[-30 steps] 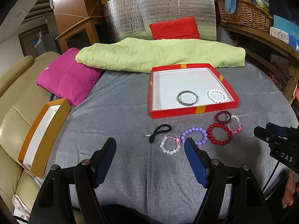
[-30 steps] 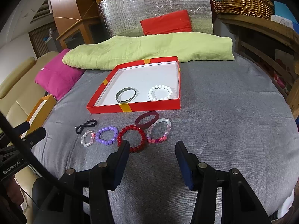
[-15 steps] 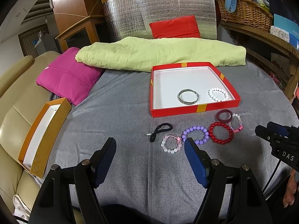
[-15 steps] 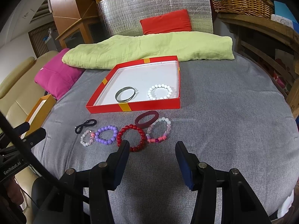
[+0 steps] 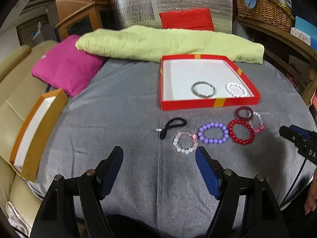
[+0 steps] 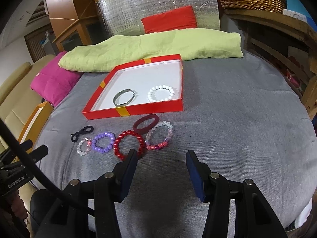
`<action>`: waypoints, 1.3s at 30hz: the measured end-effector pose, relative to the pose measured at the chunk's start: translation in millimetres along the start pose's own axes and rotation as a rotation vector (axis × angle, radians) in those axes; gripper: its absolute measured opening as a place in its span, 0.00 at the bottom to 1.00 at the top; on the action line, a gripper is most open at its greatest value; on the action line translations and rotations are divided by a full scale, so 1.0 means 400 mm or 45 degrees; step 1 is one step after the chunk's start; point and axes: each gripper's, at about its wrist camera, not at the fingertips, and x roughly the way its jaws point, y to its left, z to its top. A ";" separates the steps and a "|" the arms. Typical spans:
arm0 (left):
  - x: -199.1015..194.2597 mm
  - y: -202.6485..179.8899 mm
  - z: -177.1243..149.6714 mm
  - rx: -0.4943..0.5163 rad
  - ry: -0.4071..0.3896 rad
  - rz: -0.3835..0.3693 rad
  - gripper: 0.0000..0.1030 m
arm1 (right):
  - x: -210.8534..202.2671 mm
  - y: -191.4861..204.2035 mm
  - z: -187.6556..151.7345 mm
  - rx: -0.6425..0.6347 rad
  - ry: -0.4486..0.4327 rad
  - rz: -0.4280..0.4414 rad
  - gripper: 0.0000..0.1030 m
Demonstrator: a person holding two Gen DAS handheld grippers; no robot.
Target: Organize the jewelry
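Grey fabric surface (image 5: 122, 107) filling both views, backed by a silver quilted panel (image 5: 174, 2) and a wicker basket (image 5: 265, 6) on a wooden shelf at far right. Across the far edge, a long lime-green cushion (image 5: 168, 43), with a magenta pillow (image 5: 65, 69) at its left end and a small red pillow (image 5: 186, 19) behind. Off the left edge, tilted on a beige sofa, an orange-sided tray (image 5: 37, 130) with a white inside.

Near centre, a red box lid (image 5: 210, 104) with a white floor, holding a silver bangle (image 5: 203, 89) and, just beside it to the right, a white bead bracelet (image 5: 236, 89).

In front of the lid, loose on the cloth, in a row: black hair tie (image 5: 172, 126), pale pink-and-white bead bracelet (image 5: 185, 141), purple bead bracelet (image 5: 213, 132), red bead bracelet (image 5: 241, 131); then a dark maroon bangle (image 6: 146, 126) overlapping a pink-and-clear bead bracelet (image 6: 160, 136).

Left gripper (image 5: 159, 158) released, jaws wide apart, nothing between them, hanging just short of the pale bracelet. Right gripper (image 6: 161, 160) also released and empty, left fingertip (image 6: 131, 156) in front of the red bracelet's near edge in view.
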 end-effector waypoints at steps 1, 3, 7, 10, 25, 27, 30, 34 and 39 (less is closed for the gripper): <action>0.011 0.004 -0.003 -0.008 0.015 -0.017 0.74 | 0.005 -0.002 0.000 0.001 0.005 -0.003 0.53; 0.036 0.011 -0.009 -0.022 0.045 -0.058 0.74 | 0.018 -0.006 0.002 0.006 0.020 -0.011 0.53; 0.080 0.022 -0.010 -0.041 0.092 -0.116 0.74 | 0.051 -0.015 0.008 0.043 0.044 -0.005 0.49; 0.112 0.024 -0.002 -0.055 0.117 -0.163 0.74 | 0.081 -0.021 0.015 0.070 0.068 0.001 0.40; 0.231 -0.016 0.019 -0.059 0.211 -0.257 0.65 | 0.205 -0.011 0.062 0.086 0.125 -0.081 0.24; 0.233 -0.019 0.020 -0.052 0.195 -0.249 0.64 | 0.210 -0.006 0.063 0.070 0.118 -0.105 0.17; 0.238 -0.016 0.024 -0.052 0.183 -0.224 0.55 | 0.214 0.002 0.060 0.024 0.111 -0.146 0.08; 0.241 0.000 0.028 -0.066 0.175 -0.195 0.36 | 0.207 0.007 0.057 -0.017 0.087 -0.172 0.08; 0.236 0.038 0.019 -0.092 0.159 -0.191 0.12 | 0.177 -0.017 0.064 0.044 0.048 -0.125 0.08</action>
